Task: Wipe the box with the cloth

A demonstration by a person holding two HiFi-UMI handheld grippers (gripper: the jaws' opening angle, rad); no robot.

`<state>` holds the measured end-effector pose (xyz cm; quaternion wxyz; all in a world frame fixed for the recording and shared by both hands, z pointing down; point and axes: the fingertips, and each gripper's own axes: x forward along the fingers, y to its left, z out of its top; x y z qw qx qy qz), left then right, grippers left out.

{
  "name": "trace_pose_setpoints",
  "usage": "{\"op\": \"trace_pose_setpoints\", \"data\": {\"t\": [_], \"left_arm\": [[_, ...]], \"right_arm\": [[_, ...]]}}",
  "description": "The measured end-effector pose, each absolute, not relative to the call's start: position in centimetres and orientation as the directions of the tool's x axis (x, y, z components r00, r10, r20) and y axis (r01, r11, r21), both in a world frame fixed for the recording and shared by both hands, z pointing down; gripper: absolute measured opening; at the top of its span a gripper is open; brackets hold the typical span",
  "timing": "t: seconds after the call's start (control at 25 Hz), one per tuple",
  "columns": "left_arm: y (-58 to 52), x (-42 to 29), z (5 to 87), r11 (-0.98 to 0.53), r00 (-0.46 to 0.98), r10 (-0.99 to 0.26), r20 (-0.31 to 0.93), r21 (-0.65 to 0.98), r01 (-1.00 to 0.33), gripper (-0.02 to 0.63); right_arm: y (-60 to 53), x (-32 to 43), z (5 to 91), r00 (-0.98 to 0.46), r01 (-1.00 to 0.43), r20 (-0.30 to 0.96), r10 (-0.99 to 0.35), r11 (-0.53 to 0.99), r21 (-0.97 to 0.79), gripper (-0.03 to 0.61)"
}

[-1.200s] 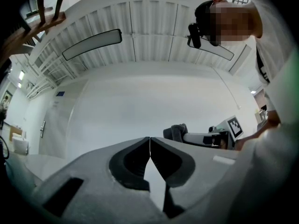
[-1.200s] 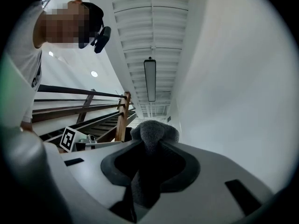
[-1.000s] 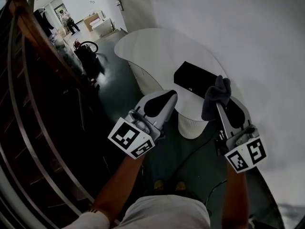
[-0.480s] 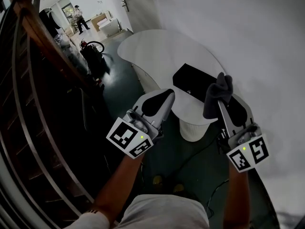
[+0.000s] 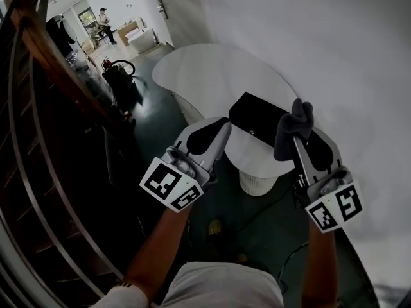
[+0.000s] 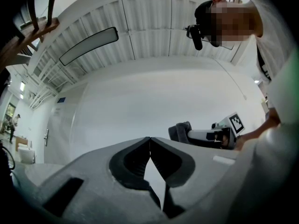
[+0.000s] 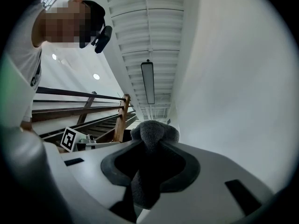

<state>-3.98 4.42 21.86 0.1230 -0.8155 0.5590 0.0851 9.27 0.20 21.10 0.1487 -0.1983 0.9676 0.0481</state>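
A flat black box [image 5: 258, 120] lies on a white round table [image 5: 212, 76] seen in the head view. My right gripper [image 5: 297, 132] is shut on a dark grey cloth [image 5: 292, 130], which bunches past its fingertips just right of the box's near end. The right gripper view shows the cloth [image 7: 148, 139] pinched between the jaws, tilted up toward the ceiling. My left gripper [image 5: 225, 128] is shut and empty, its tips hovering at the table's near edge left of the box. In the left gripper view the jaws [image 6: 150, 139] meet with nothing between them, and the right gripper [image 6: 205, 135] shows beyond.
A white wall [image 5: 334, 50] curves along the right of the table. A wooden stair railing [image 5: 45, 63] runs down the left. A ribbed white pedestal [image 5: 257, 181] carries the table. Dark floor with a cable [image 5: 282, 255] lies below. A person [image 5: 106, 23] stands far off in the bright room.
Both grippers have drifted forward toward the table; the box and table now sit closer under the fingertips. The cloth stays gripped in the right gripper.
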Motion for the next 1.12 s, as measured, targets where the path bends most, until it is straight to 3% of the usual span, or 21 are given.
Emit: {"op": "trace_pose_setpoints", "data": {"t": [1.12], "left_arm": [[-11.0, -16.9, 23.5, -0.539, 0.538, -0.797, -0.275, -0.078, -0.839, 0.015]], "right_arm": [[-11.5, -2.9, 21.8, -0.770, -0.622, -0.233, -0.594, 0.780, 0.068, 0.094]]}}
